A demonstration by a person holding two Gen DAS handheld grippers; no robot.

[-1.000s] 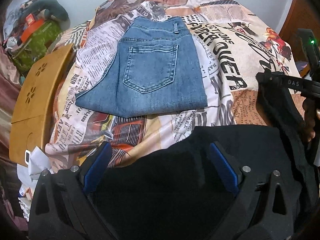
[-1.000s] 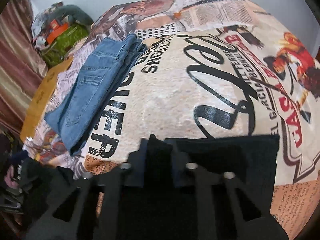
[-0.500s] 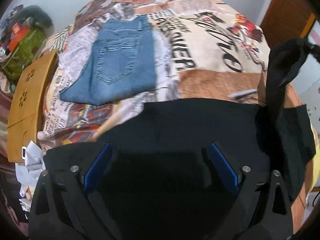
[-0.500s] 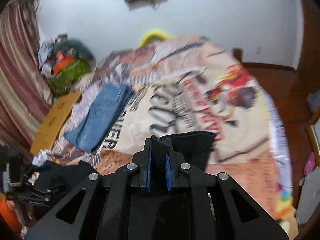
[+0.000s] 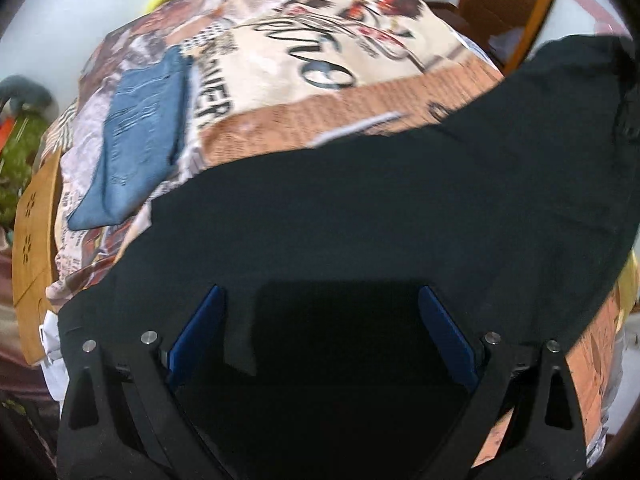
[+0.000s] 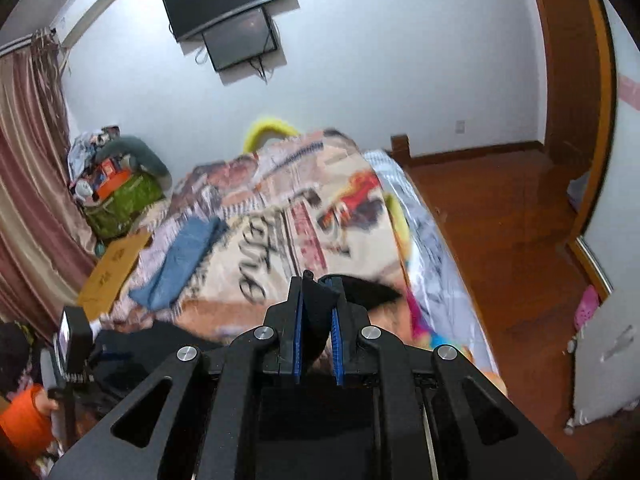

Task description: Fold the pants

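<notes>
Black pants [image 5: 380,208] spread across the near part of the bed, rising to the upper right. My left gripper [image 5: 320,320] has its blue pads [image 5: 196,328] wide apart, with black cloth lying between and over them; no clamp shows. My right gripper [image 6: 316,320] is raised high above the bed and shut on a fold of the black pants [image 6: 318,312], which hang from it. The left gripper [image 6: 76,344] shows at the lower left of the right wrist view, near the dark cloth.
Folded blue jeans lie on the left of the printed bedspread [image 5: 136,140] [image 6: 184,264]. A wooden board [image 5: 34,248] leans at the bed's left edge. A green bag pile [image 6: 120,196] stands by the curtain. Wooden floor [image 6: 500,240] and door lie right.
My right gripper has lifted high with the black pants, tilting up toward the wall. The pants are now stretched up to the right in the left wrist view. The left gripper stayed open.
</notes>
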